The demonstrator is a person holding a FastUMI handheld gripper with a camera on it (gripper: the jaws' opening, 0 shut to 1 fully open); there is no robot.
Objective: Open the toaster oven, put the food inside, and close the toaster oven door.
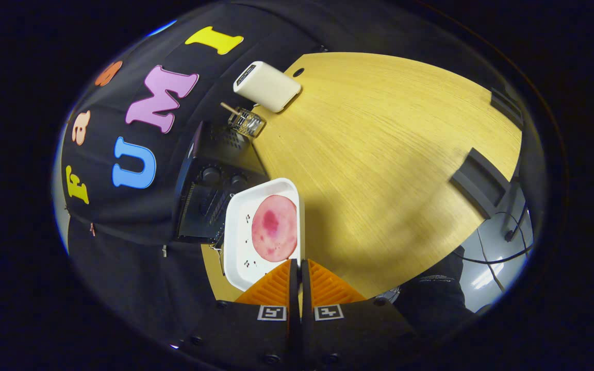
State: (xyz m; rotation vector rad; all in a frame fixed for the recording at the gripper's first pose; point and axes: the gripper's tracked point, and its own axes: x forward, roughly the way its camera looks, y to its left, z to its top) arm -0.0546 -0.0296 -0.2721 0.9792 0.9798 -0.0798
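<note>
The tongs are pinched nearly together on the rim of one white tray, holding it up on edge; only a thin gap shows between the two ribbed fingers, and the tray's edge sits in that gap. The tray is a smooth, rounded-corner rectangle with a raised lip, and a few small dark specks mark its surface. One flat round slice of food, pink with a darker red blotch, lies against the tray's face.

Just behind the tray stands one dark toaster oven, boxy, with two round knobs and a vented top. The tray covers part of its front, so I cannot tell how the door stands.

Beyond the oven, on the pale wood-grain worktop, sits one clear glass holding a thin stick, and past that one smooth cream box with rounded corners.
</note>
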